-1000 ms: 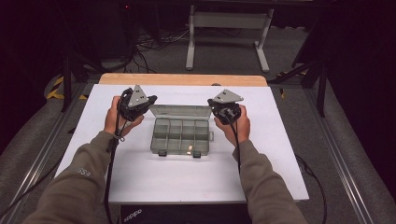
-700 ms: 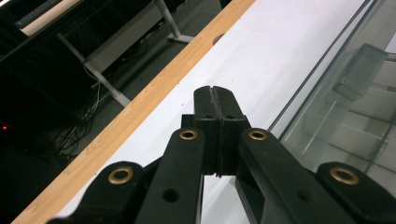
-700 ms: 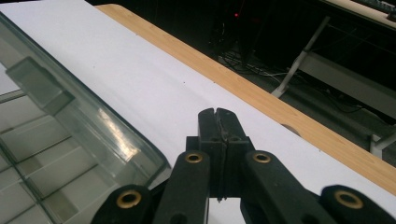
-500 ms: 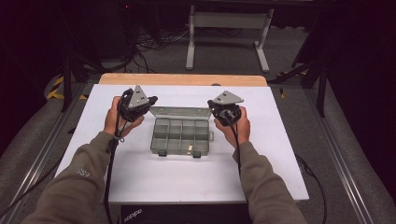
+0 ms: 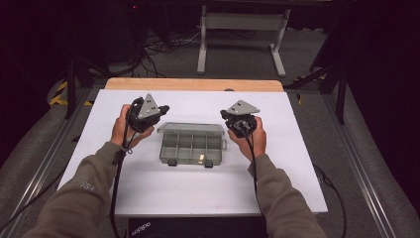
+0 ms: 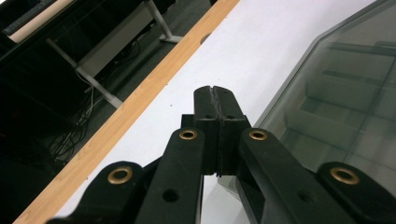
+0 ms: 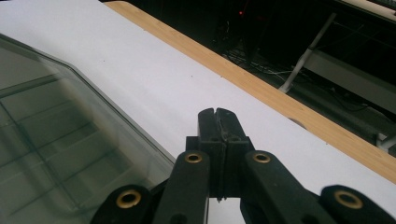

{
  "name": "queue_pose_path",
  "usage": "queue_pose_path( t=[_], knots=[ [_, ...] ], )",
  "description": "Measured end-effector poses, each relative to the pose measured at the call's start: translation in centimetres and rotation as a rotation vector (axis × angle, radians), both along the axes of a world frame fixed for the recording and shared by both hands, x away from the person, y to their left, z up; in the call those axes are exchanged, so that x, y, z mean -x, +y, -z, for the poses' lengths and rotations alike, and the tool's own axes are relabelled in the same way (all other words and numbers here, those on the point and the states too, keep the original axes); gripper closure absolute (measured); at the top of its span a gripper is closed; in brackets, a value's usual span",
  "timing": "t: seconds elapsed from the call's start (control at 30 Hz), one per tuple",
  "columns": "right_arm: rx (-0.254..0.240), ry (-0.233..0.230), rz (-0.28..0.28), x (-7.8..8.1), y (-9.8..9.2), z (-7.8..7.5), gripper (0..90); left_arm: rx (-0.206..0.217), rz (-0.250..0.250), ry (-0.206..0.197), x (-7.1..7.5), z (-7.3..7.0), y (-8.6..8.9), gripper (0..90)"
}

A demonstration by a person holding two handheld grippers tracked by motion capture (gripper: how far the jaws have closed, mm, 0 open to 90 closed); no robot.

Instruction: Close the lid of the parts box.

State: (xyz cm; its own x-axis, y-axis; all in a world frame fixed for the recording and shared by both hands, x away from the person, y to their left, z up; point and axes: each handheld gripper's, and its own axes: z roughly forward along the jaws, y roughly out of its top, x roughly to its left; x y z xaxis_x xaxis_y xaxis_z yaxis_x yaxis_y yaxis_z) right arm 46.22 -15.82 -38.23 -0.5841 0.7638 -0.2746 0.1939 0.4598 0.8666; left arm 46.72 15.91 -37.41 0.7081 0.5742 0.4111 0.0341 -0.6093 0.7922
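- A clear compartment box [image 5: 192,146] lies mid-surface on the white surface [image 5: 188,188], its lid raised toward the far edge.
- The left gripper [image 6: 215,95] sits just beside the box's left far corner, jaws pressed together on nothing.
- The right gripper [image 7: 218,116] sits by the right far corner, jaws likewise pressed together, empty.
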Motion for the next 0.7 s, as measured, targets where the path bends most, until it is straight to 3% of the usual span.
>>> queue_pose_path(
  t=[0.4,0.7],
  knots=[
    [-0.012,0.020,-0.074,2.2,0.0,0.9,90.0,-0.033,0.064,-0.011,2.1,0.5,-0.4,90.0],
    [-0.037,0.042,-0.134,4.1,-0.3,1.4,90.0,-0.031,0.101,-0.001,3.8,1.1,-0.3,89.7]
  ],
)
